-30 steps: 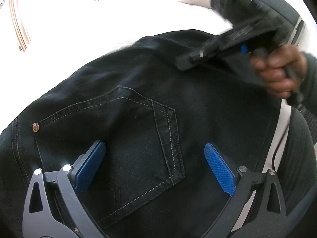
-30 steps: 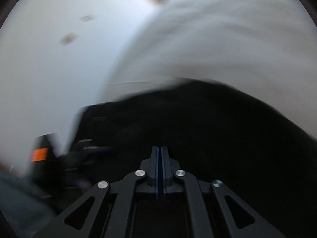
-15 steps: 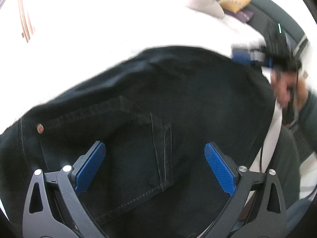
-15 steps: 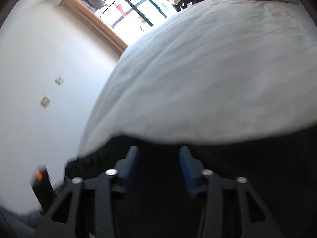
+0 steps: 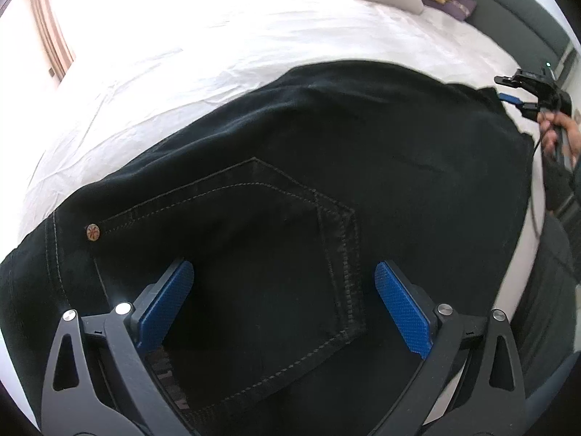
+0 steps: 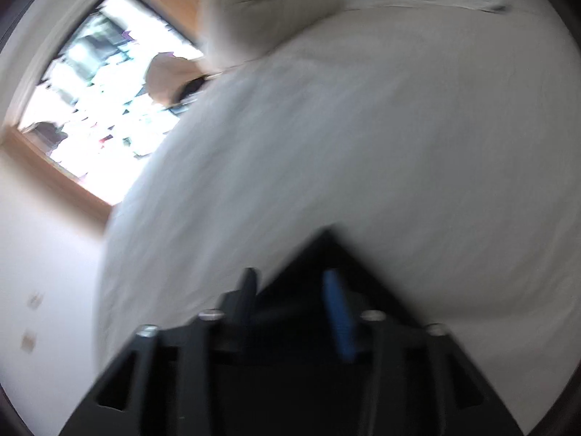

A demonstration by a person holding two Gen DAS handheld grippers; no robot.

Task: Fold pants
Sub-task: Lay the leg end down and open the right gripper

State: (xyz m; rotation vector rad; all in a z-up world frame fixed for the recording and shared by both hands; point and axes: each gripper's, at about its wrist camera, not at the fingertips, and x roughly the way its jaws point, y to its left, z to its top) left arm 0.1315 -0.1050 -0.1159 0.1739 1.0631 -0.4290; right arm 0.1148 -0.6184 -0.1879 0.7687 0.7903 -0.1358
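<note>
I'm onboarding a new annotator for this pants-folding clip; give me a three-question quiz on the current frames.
1. True or false: the left gripper has its fingers closed on the back pocket of the black pants.
2. What do the pants lie on?
A) a wooden table
B) a white bedsheet
C) a grey carpet
3. Fill in: in the left wrist view, the right gripper sits at the pants' far ____ corner.

Key:
1. False; the fingers are spread wide over the pocket.
2. B
3. right
</note>
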